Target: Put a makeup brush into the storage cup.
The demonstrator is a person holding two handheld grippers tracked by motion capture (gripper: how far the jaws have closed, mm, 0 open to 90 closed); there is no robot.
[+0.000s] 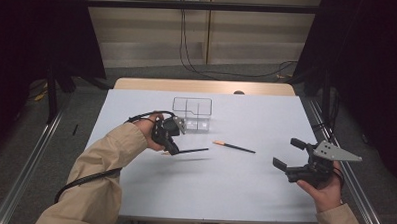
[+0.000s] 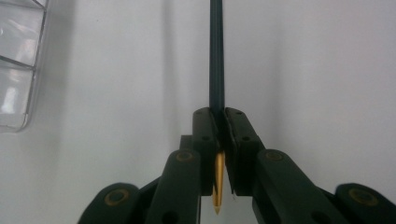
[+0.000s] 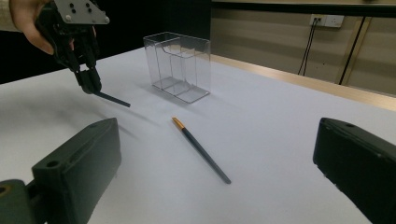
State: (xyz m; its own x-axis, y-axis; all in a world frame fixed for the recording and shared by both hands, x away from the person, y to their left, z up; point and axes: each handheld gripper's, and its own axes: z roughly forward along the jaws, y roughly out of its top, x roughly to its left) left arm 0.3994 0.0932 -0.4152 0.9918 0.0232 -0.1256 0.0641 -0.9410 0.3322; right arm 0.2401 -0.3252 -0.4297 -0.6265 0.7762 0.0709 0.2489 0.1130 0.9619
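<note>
My left gripper [image 1: 172, 150] is shut on a thin dark pencil [image 1: 192, 151], held about level above the table with its long end towards the right. In the left gripper view the shaft [image 2: 216, 56] runs forward from the closed fingertips [image 2: 218, 112], and its gold tip pokes out behind them. A second dark pencil [image 1: 234, 147] with an orange end lies flat at mid-table. A clear compartmented box [image 1: 192, 113] stands just behind it. My right gripper [image 1: 285, 152] is open and holds nothing at the right side, facing the lying pencil [image 3: 201, 149] and the left gripper [image 3: 89, 86].
A pale sheet [image 1: 208, 192] covers the table, with a bare wooden strip [image 1: 202, 86] along the far edge. Cables hang from a wall socket behind it. Metal rails run along the floor on both sides.
</note>
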